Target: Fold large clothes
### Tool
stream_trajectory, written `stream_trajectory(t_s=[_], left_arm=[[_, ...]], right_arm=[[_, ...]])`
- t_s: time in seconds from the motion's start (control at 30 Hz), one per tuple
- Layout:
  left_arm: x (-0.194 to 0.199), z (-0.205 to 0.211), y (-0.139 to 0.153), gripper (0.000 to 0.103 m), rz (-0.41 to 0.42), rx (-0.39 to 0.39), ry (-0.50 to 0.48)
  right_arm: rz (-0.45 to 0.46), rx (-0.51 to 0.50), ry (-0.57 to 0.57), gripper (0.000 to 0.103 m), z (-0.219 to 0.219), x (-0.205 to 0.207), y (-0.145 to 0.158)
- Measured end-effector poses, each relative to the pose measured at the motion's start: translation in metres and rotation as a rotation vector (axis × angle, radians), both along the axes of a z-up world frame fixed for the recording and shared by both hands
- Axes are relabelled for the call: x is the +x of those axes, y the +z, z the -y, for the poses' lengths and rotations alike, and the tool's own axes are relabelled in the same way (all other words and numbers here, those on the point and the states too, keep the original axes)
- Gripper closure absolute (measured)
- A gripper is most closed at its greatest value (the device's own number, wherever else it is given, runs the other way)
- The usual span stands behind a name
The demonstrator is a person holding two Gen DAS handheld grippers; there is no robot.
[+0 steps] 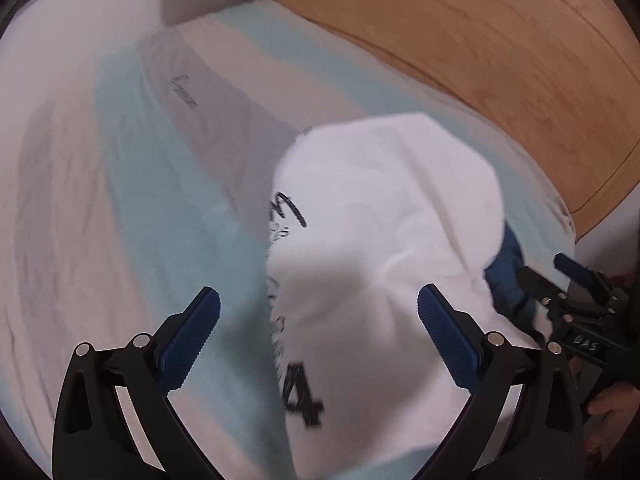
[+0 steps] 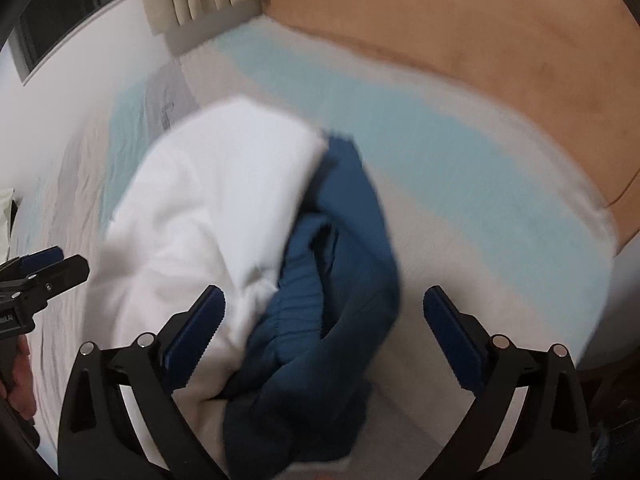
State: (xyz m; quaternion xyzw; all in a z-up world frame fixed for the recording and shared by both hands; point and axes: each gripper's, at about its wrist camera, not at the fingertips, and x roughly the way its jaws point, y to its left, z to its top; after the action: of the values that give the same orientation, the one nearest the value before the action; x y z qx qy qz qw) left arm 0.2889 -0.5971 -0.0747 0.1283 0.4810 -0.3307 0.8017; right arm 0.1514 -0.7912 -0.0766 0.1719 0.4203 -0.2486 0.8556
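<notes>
The shirt (image 1: 384, 216) lies in a loose white mound on the bed (image 1: 120, 208), near the wooden headboard (image 1: 500, 60), with its printed lettering down the left edge and a blue sleeve (image 2: 340, 272) bunched against its right side. It is not yet flat, so the fold proper looks hardly begun.

The left claw (image 1: 319, 338) is spread wide and grips nothing; it hangs over the shirt's near left edge, likely so it can take the hem there. The right claw (image 2: 324, 334) is likewise wide apart and empty, poised over the blue sleeve, which sits between its fingers (image 2: 196, 332). That placement suits lifting the sleeve clear and laying it across the body.

Both views are smeared by motion, so whether either claw touches cloth I cannot tell. The bunched sleeve may drag the white panel along when pulled.
</notes>
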Motion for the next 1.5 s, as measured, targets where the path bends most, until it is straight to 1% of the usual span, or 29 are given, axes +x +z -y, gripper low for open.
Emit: stream_trajectory(t_s=[0.07,0.13,0.2,0.23,0.3,0.37,0.4,0.43,0.5,0.63,0.7,0.77,0.83,0.93,1.03,1.1,1.23,1.33,1.4,1.5], left_arm=[[-0.013,-0.012,0.015,0.006,0.005,-0.023,-0.005],[-0.031,-0.028,0.029,0.006,0.015,-0.028,-0.040],[-0.050,-0.043,0.044,0.006,0.072,-0.022,-0.055],[-0.058,-0.050,0.050,0.006,0.095,-0.016,-0.060],[-0.082,-0.072,0.065,0.006,0.131,-0.011,-0.072],[-0.103,-0.098,0.081,0.006,0.156,-0.007,-0.057],[-0.114,-0.112,0.090,0.006,0.163,-0.014,-0.050],[-0.127,-0.128,0.099,0.006,0.172,-0.021,-0.040],[-0.152,-0.155,0.114,0.006,0.187,-0.023,-0.023],[-0.209,-0.214,0.142,0.006,0.210,-0.067,0.003],[-0.235,-0.234,0.148,0.006,0.241,-0.073,0.012],[-0.256,-0.248,0.148,0.006,0.254,-0.075,0.011],[-0.272,-0.258,0.142,0.006,0.247,-0.076,0.023],[-0.296,-0.264,0.124,0.006,0.258,-0.075,0.034],[-0.312,-0.261,0.104,0.006,0.267,-0.055,0.040],[-0.321,-0.259,0.092,0.006,0.254,-0.066,0.042],[-0.336,-0.252,0.071,0.006,0.277,-0.076,0.037],[-0.343,-0.249,0.064,0.006,0.318,-0.069,0.040],[-0.344,-0.249,0.061,0.006,0.318,-0.081,0.048],[-0.344,-0.248,0.059,0.006,0.330,-0.077,0.059]], right_arm=[[0.025,-0.040,-0.010,0.007,-0.009,-0.015,0.016],[0.047,-0.076,-0.016,0.007,-0.030,-0.031,0.036],[0.058,-0.121,-0.025,0.007,-0.056,-0.050,0.054],[0.066,-0.136,-0.029,0.007,-0.061,-0.077,0.064],[0.077,-0.138,-0.031,0.007,-0.091,-0.098,0.081],[0.090,-0.146,-0.045,0.007,-0.115,-0.134,0.097],[0.100,-0.149,-0.052,0.007,-0.130,-0.148,0.104],[0.104,-0.152,-0.061,0.007,-0.142,-0.149,0.109],[0.105,-0.153,-0.087,0.007,-0.175,-0.183,0.124],[0.130,-0.146,-0.115,0.007,-0.232,-0.245,0.143],[0.134,-0.161,-0.114,0.007,-0.256,-0.268,0.145],[0.126,-0.190,-0.116,0.007,-0.276,-0.292,0.142],[0.118,-0.196,-0.118,0.007,-0.286,-0.310,0.137],[0.127,-0.185,-0.125,0.007,-0.288,-0.331,0.122],[0.130,-0.193,-0.123,0.007,-0.281,-0.344,0.106],[0.145,-0.199,-0.114,0.007,-0.278,-0.351,0.097],[0.156,-0.241,-0.082,0.007,-0.280,-0.355,0.084],[0.177,-0.266,-0.061,0.007,-0.287,-0.356,0.076],[0.192,-0.265,-0.057,0.007,-0.288,-0.357,0.073],[0.202,-0.267,-0.056,0.007,-0.289,-0.357,0.069]])
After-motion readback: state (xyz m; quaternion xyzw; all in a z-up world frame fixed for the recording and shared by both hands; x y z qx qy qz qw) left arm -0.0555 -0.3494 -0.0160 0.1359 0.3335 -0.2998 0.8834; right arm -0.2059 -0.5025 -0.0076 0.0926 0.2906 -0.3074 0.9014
